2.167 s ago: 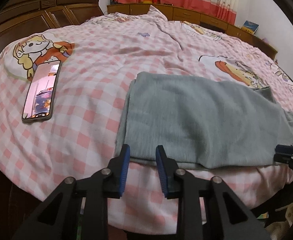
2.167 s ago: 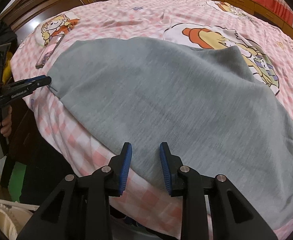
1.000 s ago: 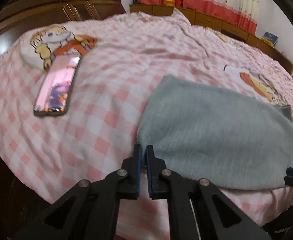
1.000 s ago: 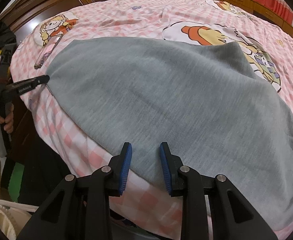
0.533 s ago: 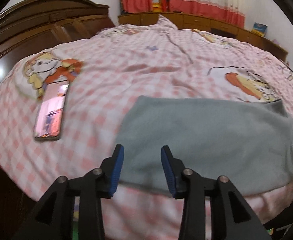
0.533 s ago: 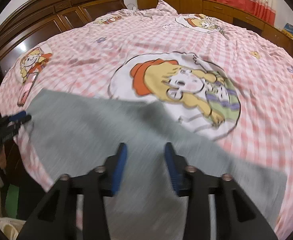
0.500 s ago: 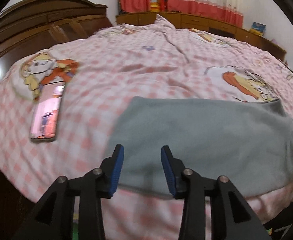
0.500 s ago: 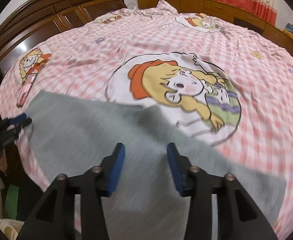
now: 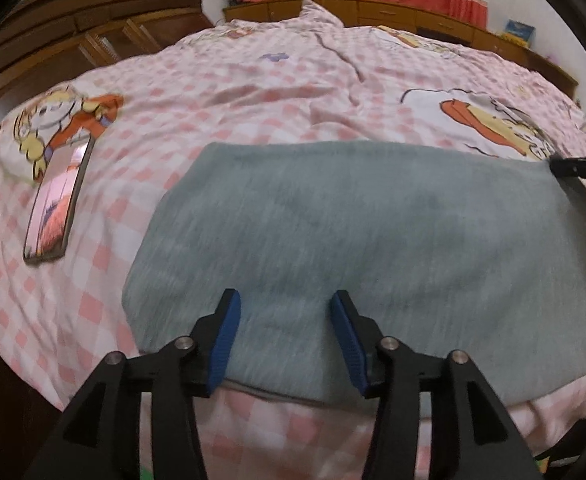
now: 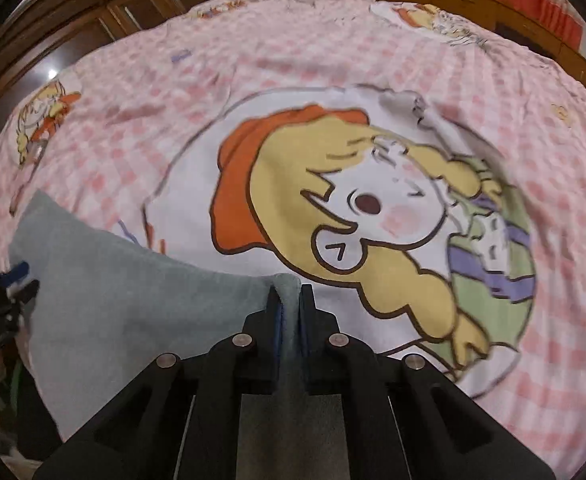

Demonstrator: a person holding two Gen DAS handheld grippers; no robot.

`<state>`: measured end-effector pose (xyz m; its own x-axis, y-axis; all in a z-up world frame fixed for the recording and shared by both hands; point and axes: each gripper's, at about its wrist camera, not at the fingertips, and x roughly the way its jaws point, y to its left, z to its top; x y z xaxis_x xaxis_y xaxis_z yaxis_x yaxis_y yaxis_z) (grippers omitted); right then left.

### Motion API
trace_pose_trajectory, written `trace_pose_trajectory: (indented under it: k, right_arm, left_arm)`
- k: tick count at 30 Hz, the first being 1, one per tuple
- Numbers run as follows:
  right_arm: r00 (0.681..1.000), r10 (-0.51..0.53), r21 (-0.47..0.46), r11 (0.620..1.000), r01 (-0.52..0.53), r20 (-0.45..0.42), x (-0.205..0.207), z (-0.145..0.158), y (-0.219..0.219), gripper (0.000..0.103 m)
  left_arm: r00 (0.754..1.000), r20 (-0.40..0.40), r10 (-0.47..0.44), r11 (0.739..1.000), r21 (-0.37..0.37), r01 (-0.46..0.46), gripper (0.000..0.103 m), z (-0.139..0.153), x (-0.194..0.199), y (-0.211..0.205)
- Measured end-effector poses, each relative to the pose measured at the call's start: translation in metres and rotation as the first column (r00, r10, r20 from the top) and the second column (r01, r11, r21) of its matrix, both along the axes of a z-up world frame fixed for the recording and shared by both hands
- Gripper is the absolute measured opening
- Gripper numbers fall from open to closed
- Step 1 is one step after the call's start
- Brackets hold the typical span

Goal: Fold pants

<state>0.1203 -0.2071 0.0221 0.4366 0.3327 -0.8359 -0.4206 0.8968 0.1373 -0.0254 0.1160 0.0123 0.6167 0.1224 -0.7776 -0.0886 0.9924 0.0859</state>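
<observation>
The grey pants [image 9: 373, 232] lie folded flat on the pink checked bed, near its front edge. My left gripper [image 9: 285, 332] is open and empty, just above the pants' near left part. My right gripper [image 10: 289, 304] is shut on the pants' far right edge [image 10: 287, 284], with grey cloth pinched between the jaws. The rest of the pants [image 10: 133, 300] spread to the left in the right wrist view. The right gripper also shows in the left wrist view [image 9: 581, 170] at the pants' far right corner. The left gripper [image 10: 13, 280] shows at the far left of the right wrist view.
A phone [image 9: 57, 204] lies screen up on the bed, left of the pants. The bedspread [image 10: 373, 80] has cartoon prints. A dark wooden headboard [image 9: 73, 52] stands at the left. Low wooden cabinets [image 9: 413, 8] and curtains run along the far wall.
My right gripper has moved to the pants' far right edge and shut on it. My left gripper, shut a second ago, has opened and moved right over the pants.
</observation>
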Motion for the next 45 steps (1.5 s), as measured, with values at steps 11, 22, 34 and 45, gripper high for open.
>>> trace_pose_trajectory:
  k: [11,22,34,45]
  right_arm:
    - [0.983,-0.186,0.162,0.970,0.183,0.003,-0.031,0.040,-0.062,0.030]
    - [0.893,-0.449,0.100,0.888,0.448,-0.014,-0.114,0.042,-0.216,0.041]
    - [0.886,-0.454,0.236,0.854,0.464,-0.097,-0.118,-0.024,-0.242,0.058]
    - [0.857,-0.513,0.137,0.854,0.502,0.054,-0.135,0.016,-0.229,0.012]
  left_arm:
    - [1.000,0.004,0.005,0.999,0.036,-0.006,0.056,0.009,-0.003,-0.010]
    - [0.989,0.051,-0.142,0.989,0.047,0.139,0.056,0.033,0.001,-0.073]
    - [0.990,0.005,-0.138,0.988,0.065,0.137,0.057,0.018,0.017,-0.110]
    - [0.996,-0.029,-0.085,0.990,0.108,0.088,0.061,0.010,0.023,-0.117]
